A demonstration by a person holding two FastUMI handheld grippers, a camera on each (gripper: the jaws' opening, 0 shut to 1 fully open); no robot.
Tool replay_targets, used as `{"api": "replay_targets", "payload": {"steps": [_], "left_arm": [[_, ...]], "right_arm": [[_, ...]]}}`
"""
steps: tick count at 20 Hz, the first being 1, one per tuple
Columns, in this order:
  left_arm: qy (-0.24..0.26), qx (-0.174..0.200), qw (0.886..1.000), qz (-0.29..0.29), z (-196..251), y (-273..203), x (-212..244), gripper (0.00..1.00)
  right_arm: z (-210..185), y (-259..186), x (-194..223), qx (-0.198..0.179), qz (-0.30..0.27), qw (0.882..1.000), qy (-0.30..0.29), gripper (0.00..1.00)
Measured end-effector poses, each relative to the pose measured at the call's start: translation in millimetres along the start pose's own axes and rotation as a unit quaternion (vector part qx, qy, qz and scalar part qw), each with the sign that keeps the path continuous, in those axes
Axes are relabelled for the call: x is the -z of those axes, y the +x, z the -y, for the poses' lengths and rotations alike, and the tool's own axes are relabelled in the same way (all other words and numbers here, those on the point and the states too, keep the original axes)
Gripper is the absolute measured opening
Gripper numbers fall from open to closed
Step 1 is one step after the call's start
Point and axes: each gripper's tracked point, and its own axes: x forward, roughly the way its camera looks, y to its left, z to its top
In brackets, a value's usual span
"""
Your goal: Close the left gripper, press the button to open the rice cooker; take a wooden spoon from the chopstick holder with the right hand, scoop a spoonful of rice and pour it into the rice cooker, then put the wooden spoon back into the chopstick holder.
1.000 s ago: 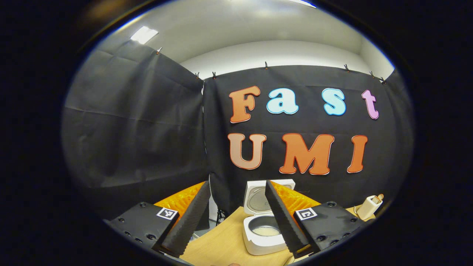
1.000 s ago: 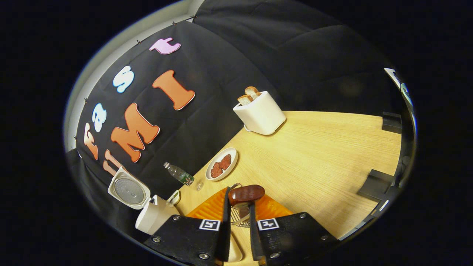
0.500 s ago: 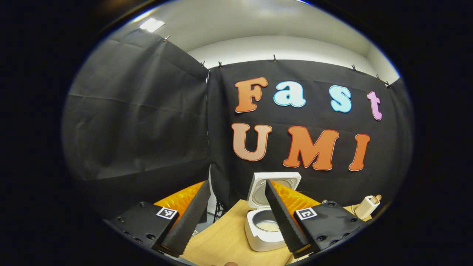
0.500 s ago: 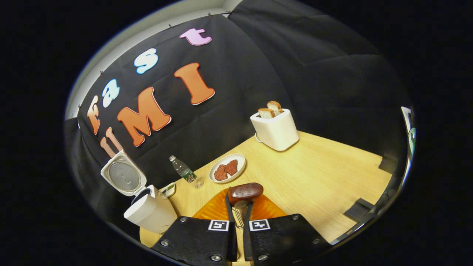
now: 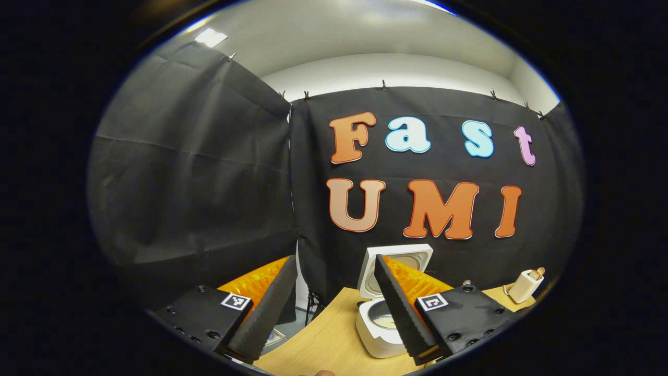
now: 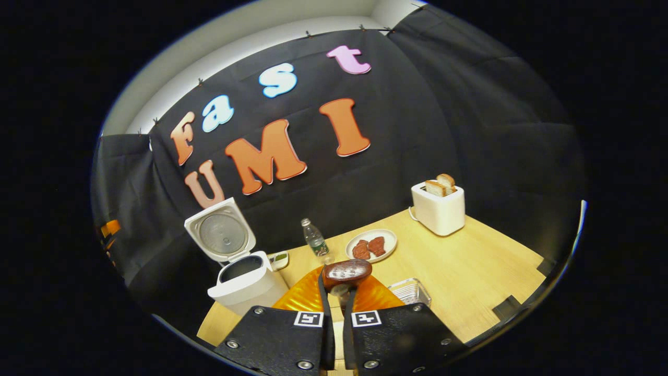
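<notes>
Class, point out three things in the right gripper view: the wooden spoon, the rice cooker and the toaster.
wooden spoon (image 6: 347, 272): right gripper view, on its bowl.
rice cooker (image 6: 249, 288): right gripper view, on its body.
toaster (image 6: 437, 214): right gripper view, on its front wall.

White rice cooker (image 6: 245, 284) w/ grey inner lid, dark brown wooden spoon (image 6: 346, 272), light wood-grain bench (image 6: 469, 271), white toaster (image 6: 437, 211), reddish meat on white plate (image 6: 389, 243).

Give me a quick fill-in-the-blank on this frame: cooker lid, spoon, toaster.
1. The white rice cooker has its hinged lid ___.
2. The right gripper holds the dark wooden spoon by its ___.
3. The white toaster holds two slices of ___.
4. The left gripper has its fingers ___.

Missing words: open; handle; bread; apart
</notes>
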Motion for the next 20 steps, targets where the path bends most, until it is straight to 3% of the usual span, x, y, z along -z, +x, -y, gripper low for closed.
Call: {"api": "replay_targets", "payload": {"steps": [6, 15, 20], "left_arm": [[0.010, 0.016, 1.000, -0.008, -32, 18, 12, 1.00], [0.018, 0.062, 0.998, -0.010, -47, 43, 17, 1.00], [0.032, 0.068, 0.997, -0.013, -62, 51, 23, 1.00]], "right_arm": [[-31, 5, 59, 0.026, -0.055, 0.994, -0.094, 0.06], [-34, 7, 129, 0.095, -0.123, 0.969, -0.189, 0.06], [-31, 16, 151, 0.126, -0.152, 0.968, -0.154, 0.06]]}}
